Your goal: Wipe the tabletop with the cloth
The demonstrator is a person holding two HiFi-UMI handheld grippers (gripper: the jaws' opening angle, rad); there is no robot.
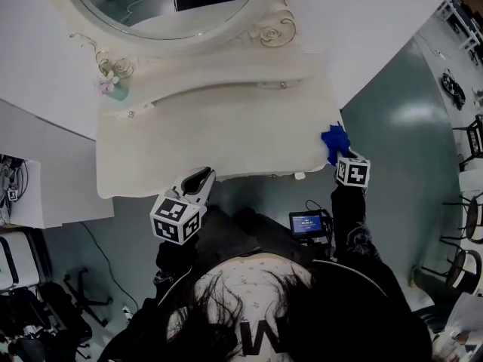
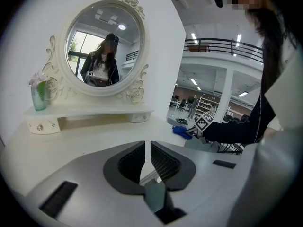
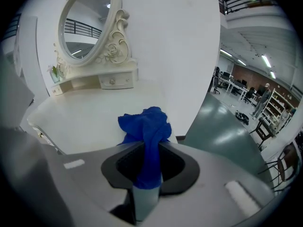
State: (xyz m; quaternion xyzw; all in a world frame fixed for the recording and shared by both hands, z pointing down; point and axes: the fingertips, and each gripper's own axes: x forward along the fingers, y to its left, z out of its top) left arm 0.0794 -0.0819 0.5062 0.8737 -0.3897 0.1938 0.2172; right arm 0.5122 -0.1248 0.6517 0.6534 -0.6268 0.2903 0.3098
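Note:
The white tabletop (image 1: 226,138) of a dressing table lies in front of me. A crumpled blue cloth (image 1: 333,140) rests at its right edge, and my right gripper (image 1: 339,155) is shut on it. In the right gripper view the cloth (image 3: 144,124) bunches up out of the jaws of the right gripper (image 3: 150,148) and touches the table's near right corner. My left gripper (image 1: 204,174) hovers at the front edge, left of centre, its jaws shut with nothing between them. From the left gripper (image 2: 147,144) view, the cloth (image 2: 181,131) shows far off at the right.
An oval framed mirror (image 1: 170,2) stands at the back over a raised shelf (image 1: 211,78) with small drawers. A small vase with a flower (image 1: 110,86) sits on the shelf's left end. A small lit screen (image 1: 307,223) hangs below the front edge. Green floor lies to the right.

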